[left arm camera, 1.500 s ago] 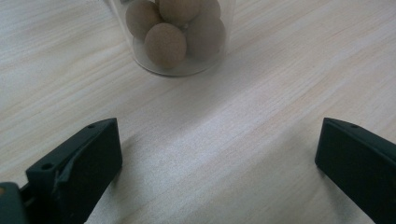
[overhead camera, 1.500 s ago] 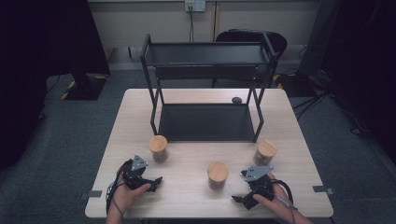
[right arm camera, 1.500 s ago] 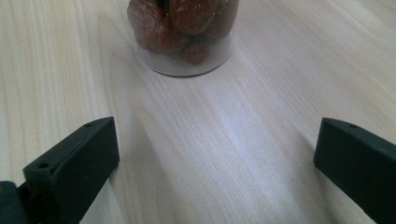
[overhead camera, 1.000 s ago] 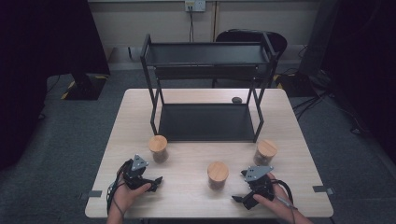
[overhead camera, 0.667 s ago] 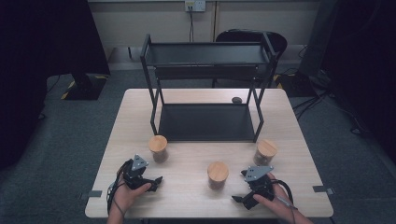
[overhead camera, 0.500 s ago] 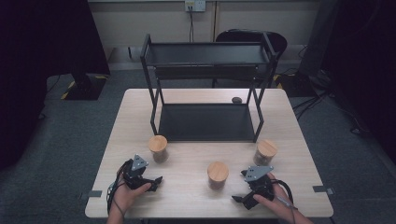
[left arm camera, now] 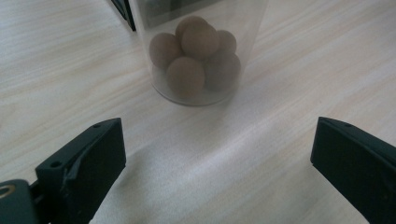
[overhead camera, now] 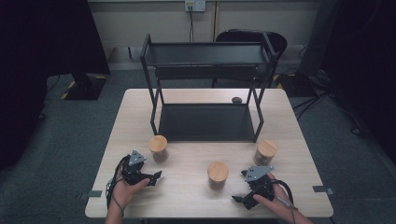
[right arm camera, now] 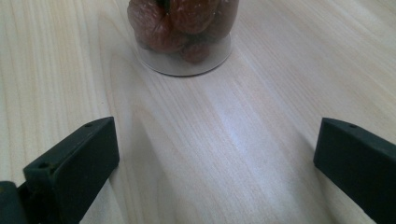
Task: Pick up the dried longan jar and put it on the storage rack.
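Three clear jars with wooden lids stand on the table: a left jar (overhead camera: 158,147), a middle jar (overhead camera: 218,174) and a right jar (overhead camera: 265,152). My left gripper (overhead camera: 153,177) rests near the front left, below the left jar. In the left gripper view a jar of round brown balls (left arm camera: 196,51) stands just ahead of the left gripper (left arm camera: 217,127). Its jaws are wide apart and have just been closing a little, with nothing between them. My right gripper (overhead camera: 239,199) lies at the front right. The right gripper (right arm camera: 217,125) is open, facing a jar of reddish dried fruit (right arm camera: 184,28).
A black two-tier metal rack (overhead camera: 205,84) stands at the back middle of the wooden table (overhead camera: 187,205), its legs just behind the jars. A small dark object (overhead camera: 236,99) lies beside the rack's far right leg. A chair stands behind the table.
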